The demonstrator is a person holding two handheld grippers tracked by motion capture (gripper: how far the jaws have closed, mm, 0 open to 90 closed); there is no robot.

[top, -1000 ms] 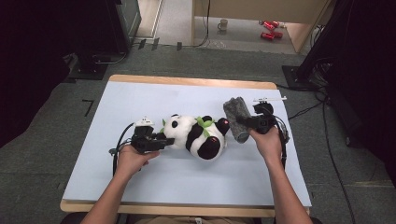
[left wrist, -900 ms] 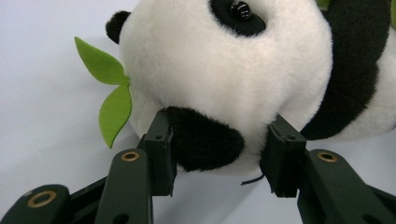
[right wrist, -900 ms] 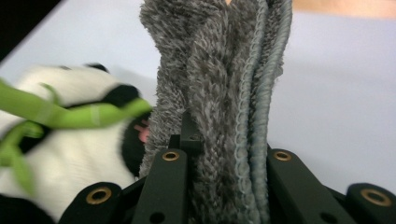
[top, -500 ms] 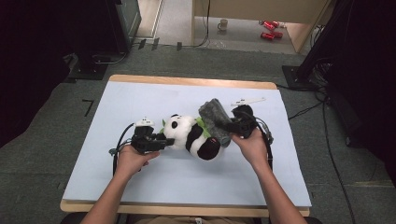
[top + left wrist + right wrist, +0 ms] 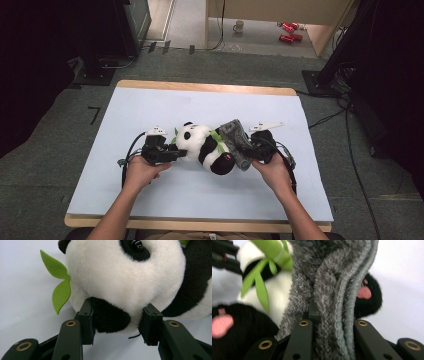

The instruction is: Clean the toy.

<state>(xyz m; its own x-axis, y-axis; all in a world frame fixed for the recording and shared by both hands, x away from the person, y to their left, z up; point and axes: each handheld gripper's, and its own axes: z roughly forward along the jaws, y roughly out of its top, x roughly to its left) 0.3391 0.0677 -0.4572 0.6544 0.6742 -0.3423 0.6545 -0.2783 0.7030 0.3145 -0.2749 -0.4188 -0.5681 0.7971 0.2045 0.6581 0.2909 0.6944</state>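
A black and white panda plush [image 5: 205, 147] lies on its side in the middle of the pale blue table top [image 5: 200, 105]. My left gripper [image 5: 176, 152] is at its head. In the left gripper view the jaws [image 5: 118, 317] squeeze a black ear and the white fur [image 5: 125, 272] beside it, next to a green felt leaf [image 5: 58, 282]. My right gripper [image 5: 250, 147] is shut on a grey knitted sock [image 5: 235, 137] that lies against the panda's lower body. In the right gripper view the sock [image 5: 329, 277] rises from between the jaws [image 5: 329, 317], with the panda's pink-soled paws [image 5: 364, 292] behind it.
The table has a wooden rim [image 5: 200, 86]. Cables [image 5: 330, 117] run over the floor at the right. Beyond the table stand a mug [image 5: 239, 25] and red cans [image 5: 287, 31]. Dark equipment [image 5: 100, 30] stands at the back left.
My right gripper has carried the sock to the left, from beside the panda onto its lower body. The left gripper has stayed at the head.
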